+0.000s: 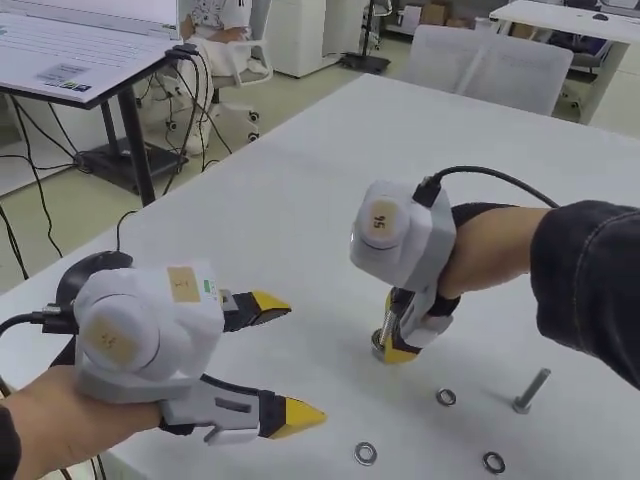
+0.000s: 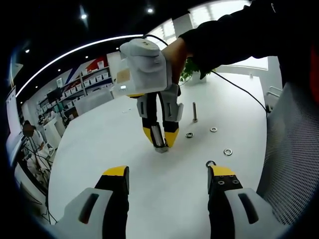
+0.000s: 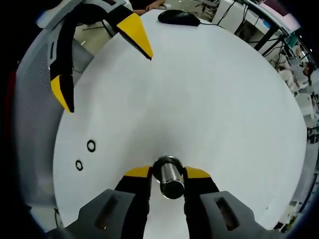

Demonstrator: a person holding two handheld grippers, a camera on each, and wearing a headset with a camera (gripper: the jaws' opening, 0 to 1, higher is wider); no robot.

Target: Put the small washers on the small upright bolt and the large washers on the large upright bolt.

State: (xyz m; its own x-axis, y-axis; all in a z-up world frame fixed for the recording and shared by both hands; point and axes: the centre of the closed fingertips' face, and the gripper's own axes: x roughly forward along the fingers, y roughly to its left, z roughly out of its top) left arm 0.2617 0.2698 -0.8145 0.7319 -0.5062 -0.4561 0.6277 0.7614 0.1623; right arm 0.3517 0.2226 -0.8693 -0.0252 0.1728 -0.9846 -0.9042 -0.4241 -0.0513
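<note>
The white desk (image 1: 300, 180) carries all the work. The left claw (image 1: 300, 357) hangs over the desk's near-left part, released, its two yellow-tipped jaws spread wide with nothing between them. The right claw (image 1: 392, 345) points down at the desk's middle, clenched on the large bolt (image 3: 169, 175), which stands upright between its yellow tips with its base on the desk. The small bolt (image 1: 531, 390) stands on its head to the right of the right claw, apart from it. Three washers lie flat on the desk: one (image 1: 446, 397) between the two bolts, one (image 1: 366, 453) nearer the person, and one (image 1: 494, 462) at the desk's near edge.
</note>
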